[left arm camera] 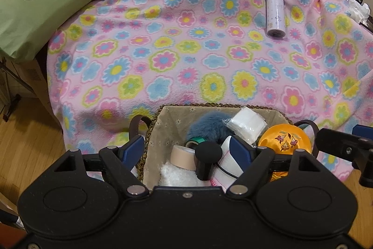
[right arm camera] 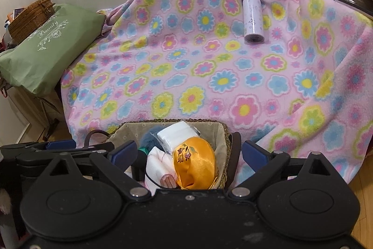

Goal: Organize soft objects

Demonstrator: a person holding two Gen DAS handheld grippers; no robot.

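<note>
The right gripper [right arm camera: 187, 153] is spread wide above the orange satin pouch [right arm camera: 194, 162] in the basket [right arm camera: 223, 132], so lift it straight up without bumping anything, while the left gripper [left arm camera: 186, 148] is half open, pinching nothing.

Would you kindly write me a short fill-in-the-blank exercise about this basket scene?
1. The orange satin pouch lies inside the ____.
2. The lilac bottle lies on its side on the ____ blanket.
3. The cushion with "Beauty" on it is ____ in colour.
4. The right gripper has its jaws ____ above the pouch.

Missing words: basket; flowered; green; open
</note>
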